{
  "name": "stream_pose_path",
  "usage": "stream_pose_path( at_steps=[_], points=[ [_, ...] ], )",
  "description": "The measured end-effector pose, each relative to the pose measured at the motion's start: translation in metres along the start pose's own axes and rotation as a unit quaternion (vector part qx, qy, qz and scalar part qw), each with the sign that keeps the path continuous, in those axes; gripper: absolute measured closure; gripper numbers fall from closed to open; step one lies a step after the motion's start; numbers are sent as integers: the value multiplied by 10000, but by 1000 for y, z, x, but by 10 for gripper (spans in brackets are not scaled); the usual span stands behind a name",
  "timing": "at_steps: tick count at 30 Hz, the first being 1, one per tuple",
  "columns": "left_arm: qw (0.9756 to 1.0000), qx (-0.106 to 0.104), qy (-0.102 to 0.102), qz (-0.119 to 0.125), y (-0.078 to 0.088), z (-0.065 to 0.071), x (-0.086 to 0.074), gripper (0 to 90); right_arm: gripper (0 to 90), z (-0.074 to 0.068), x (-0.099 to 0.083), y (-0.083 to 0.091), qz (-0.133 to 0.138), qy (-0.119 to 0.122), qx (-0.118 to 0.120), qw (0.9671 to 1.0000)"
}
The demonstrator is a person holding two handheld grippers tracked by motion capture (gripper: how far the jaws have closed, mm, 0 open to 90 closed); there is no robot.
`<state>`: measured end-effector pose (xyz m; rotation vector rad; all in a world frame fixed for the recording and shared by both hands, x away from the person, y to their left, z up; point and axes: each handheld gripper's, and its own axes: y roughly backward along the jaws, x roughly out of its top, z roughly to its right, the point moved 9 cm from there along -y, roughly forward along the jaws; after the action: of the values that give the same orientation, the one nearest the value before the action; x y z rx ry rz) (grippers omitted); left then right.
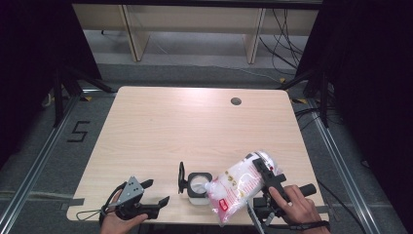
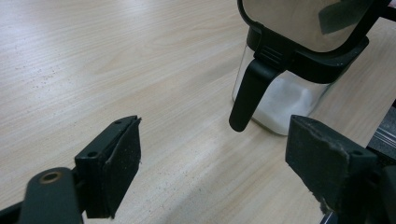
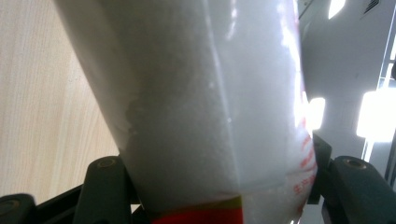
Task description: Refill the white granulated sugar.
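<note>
A: Low in the high view, near the bottom edge of the desk (image 1: 195, 126), we see a small clear jar (image 1: 198, 187) with a black collar and its lid (image 1: 181, 177) flipped up on the left side. What do we make of its contents?

B: White granules sit in it. In the left gripper view the jar (image 2: 285, 100) stands at the upper right of the frame, and the white fill lies low against its glass wall, below the black collar and its hanging black latch.

A: And the bag?

B: The plastic bag (image 1: 241, 183) of white powder with red print lies tilted just right of the jar, its lower corner at the jar's open mouth. The right gripper (image 1: 265, 181) pinches it across the middle; in the right gripper view the bag (image 3: 205, 102) bulges between both jaws.

A: The left gripper (image 1: 146, 192)?

B: At the lower left of the high view, jaws spread wide, holding nothing, apart from the jar.
</note>
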<state>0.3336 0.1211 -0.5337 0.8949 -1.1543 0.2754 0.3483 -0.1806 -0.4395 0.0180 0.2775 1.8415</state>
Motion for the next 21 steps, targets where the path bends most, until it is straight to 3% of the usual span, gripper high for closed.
stream_pose_path(
  at_steps=[3,4,7,10,11,12,15,16,18,20,21],
  points=[
    [10000,-5,-6,-8,0,0,0,177,404,1,-1,0,-84,149,62,9998],
    [10000,-5,-8,-6,0,0,0,177,404,-3,-2,0,-76,-133,9,9999],
    [10000,5,-5,-2,1,0,0,177,404,1,-1,-2,46,21,-78,10000],
    [10000,3,-5,-3,1,0,0,177,404,0,-2,-1,6,-21,-32,10000],
    [10000,7,-6,-3,0,0,0,177,404,3,0,-1,93,91,-143,9998],
    [10000,9,-3,-3,0,0,0,176,404,0,-2,-1,48,-55,-91,9999],
    [10000,9,-7,-8,0,0,0,177,404,2,-1,-1,72,-1,-121,9999],
    [10000,8,-4,-5,0,0,0,177,404,0,-3,1,-87,-83,3,9999],
    [10000,10,0,2,0,0,0,177,404,0,-3,0,-70,-65,-16,10000],
    [10000,8,-2,-3,1,0,0,177,404,4,-2,0,-20,109,-70,9999],
    [10000,7,-4,-2,1,0,0,177,404,2,-3,0,-53,64,-22,10000]
  ],
)
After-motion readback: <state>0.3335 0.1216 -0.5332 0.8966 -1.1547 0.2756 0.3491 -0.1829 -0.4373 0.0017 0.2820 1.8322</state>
